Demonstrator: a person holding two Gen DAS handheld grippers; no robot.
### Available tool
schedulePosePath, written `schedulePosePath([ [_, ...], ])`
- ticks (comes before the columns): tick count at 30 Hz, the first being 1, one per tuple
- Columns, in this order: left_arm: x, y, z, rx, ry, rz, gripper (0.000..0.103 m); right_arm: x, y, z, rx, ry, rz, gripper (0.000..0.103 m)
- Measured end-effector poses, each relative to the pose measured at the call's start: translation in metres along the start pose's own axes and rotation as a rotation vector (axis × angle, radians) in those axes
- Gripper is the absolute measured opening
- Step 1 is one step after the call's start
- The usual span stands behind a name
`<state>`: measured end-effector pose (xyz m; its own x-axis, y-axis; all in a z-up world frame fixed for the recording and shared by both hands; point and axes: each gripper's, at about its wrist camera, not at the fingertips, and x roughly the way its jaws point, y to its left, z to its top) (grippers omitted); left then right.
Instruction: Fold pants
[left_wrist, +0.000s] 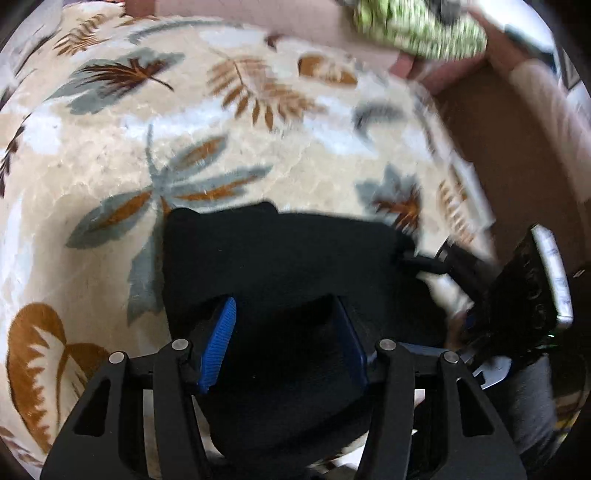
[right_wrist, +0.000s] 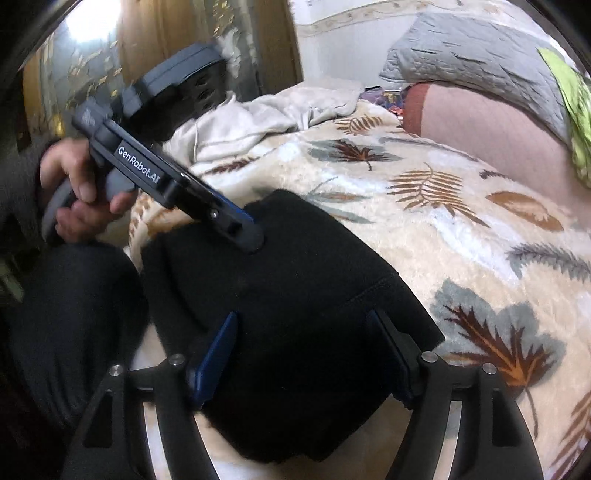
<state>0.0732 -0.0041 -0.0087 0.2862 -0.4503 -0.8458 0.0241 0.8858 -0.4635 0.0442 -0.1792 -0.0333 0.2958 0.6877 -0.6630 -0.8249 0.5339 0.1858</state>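
Observation:
The black pants (left_wrist: 280, 258) lie folded into a compact bundle on the leaf-patterned blanket (left_wrist: 221, 155); they also show in the right wrist view (right_wrist: 266, 280). My left gripper (left_wrist: 284, 314) is open, its blue-padded fingers (left_wrist: 221, 339) spread over the near part of the bundle. My right gripper (right_wrist: 303, 328) is open, fingers (right_wrist: 218, 354) spread over the bundle's near edge. The left gripper also shows in the right wrist view (right_wrist: 255, 236), its tip at the bundle's far-left top. The right gripper's body shows in the left wrist view (left_wrist: 517, 295) at the bundle's right.
A pink pillow (right_wrist: 487, 129) and a grey quilted pillow (right_wrist: 472, 51) lie at the bed's head, with a green patterned cloth (left_wrist: 417, 26). A crumpled beige sheet (right_wrist: 258, 114) lies at the far left. The person's dark-clad leg (right_wrist: 70, 314) is beside the bed edge.

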Motion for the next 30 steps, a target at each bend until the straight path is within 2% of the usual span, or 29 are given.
schedulePosePath([
  [1, -0.006, 0.005, -0.001, -0.032, -0.021, -0.025, 0.054, -0.009, -0.006, 0.002, 0.073, -0.015, 0.041, 0.078],
  [2, -0.014, 0.012, -0.004, -0.082, -0.049, -0.055, 0.056, -0.02, -0.016, 0.001, 0.181, -0.037, 0.084, 0.086],
  [4, -0.023, 0.032, -0.009, -0.201, -0.089, -0.096, 0.061, -0.036, -0.042, -0.007, 0.431, -0.049, 0.126, 0.089],
  [8, -0.01, 0.054, -0.006, -0.308, -0.043, -0.116, 0.064, -0.033, -0.083, -0.038, 0.829, -0.034, 0.311, 0.089],
  [10, -0.003, 0.056, -0.005, -0.327, -0.031, -0.117, 0.073, -0.021, -0.092, -0.051, 0.926, 0.028, 0.322, 0.089],
  [13, -0.004, 0.056, -0.005, -0.334, -0.053, -0.107, 0.074, -0.015, -0.09, -0.049, 0.912, 0.042, 0.364, 0.09],
  [15, -0.016, 0.061, -0.011, -0.354, -0.112, -0.133, 0.074, -0.009, -0.083, -0.046, 0.887, 0.068, 0.392, 0.09],
  [17, -0.024, 0.071, -0.014, -0.389, -0.162, -0.184, 0.074, -0.001, -0.077, -0.043, 0.841, 0.115, 0.361, 0.09],
  [18, -0.025, 0.076, -0.015, -0.402, -0.17, -0.184, 0.074, 0.001, -0.075, -0.042, 0.828, 0.121, 0.351, 0.09],
  [20, -0.022, 0.085, -0.016, -0.426, -0.15, -0.127, 0.074, 0.002, -0.073, -0.042, 0.833, 0.119, 0.349, 0.09],
  [21, -0.015, 0.091, -0.017, -0.45, -0.114, -0.105, 0.074, 0.002, -0.073, -0.043, 0.836, 0.12, 0.349, 0.089],
  [22, -0.008, 0.097, -0.017, -0.484, -0.08, -0.133, 0.074, 0.0, -0.072, -0.044, 0.834, 0.121, 0.345, 0.086],
  [24, -0.006, 0.097, -0.015, -0.478, -0.074, -0.145, 0.074, 0.0, -0.071, -0.043, 0.814, 0.133, 0.325, 0.078],
  [26, -0.004, 0.092, -0.012, -0.444, -0.061, -0.142, 0.079, -0.001, -0.074, -0.045, 0.805, 0.145, 0.3, 0.061],
  [30, 0.001, 0.082, -0.009, -0.393, -0.028, -0.164, 0.081, -0.005, -0.079, -0.049, 0.809, 0.144, 0.285, 0.051],
])
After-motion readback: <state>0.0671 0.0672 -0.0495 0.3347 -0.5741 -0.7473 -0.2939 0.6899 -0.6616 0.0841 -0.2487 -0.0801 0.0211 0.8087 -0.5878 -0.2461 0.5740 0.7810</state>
